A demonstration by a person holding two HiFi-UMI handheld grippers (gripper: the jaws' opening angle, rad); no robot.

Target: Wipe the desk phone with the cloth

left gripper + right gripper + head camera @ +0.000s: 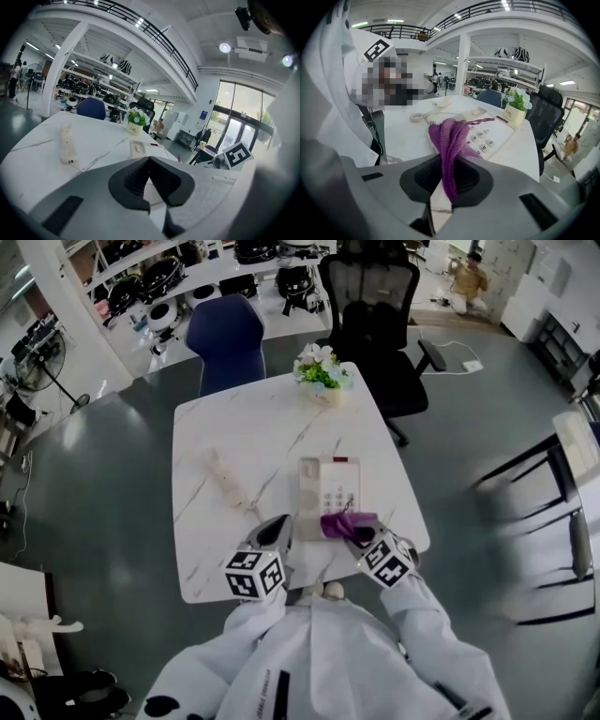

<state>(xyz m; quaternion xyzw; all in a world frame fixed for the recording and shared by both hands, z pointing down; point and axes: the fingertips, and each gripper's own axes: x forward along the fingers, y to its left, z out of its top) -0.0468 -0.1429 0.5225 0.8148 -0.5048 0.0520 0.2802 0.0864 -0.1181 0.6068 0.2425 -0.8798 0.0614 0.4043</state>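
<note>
- One table (234, 427), white with marble veining, carries everything listed below.
- One desk phone (328, 486) lies flat on the near right part of the table, with its handset on the cradle at its left side.
- One cloth (347, 521), purple and knitted, lies bunched over the near right corner of the desk phone, next to the keypad.
- Two tools are in use, one per hand, and each carries one marker cube.
- Right tool (451, 161): the jaws are clamped on the cloth. A fold of the cloth runs from between the jaws forward onto the phone body.
- Left tool (149, 160): the jaws are closed against each other at the tips with nothing between them.
- In the head view the left tool sits just beside the near left corner of the desk phone. Contact with the phone cannot be determined.
- One white power strip (228, 479) with a cable lies to the left of the desk phone, apart from it.
- One flower pot (322, 371) stands at the far edge of the table.
- Two chairs stand beyond the far edge: one blue chair (225, 338) and one black office chair (375, 315).
</note>
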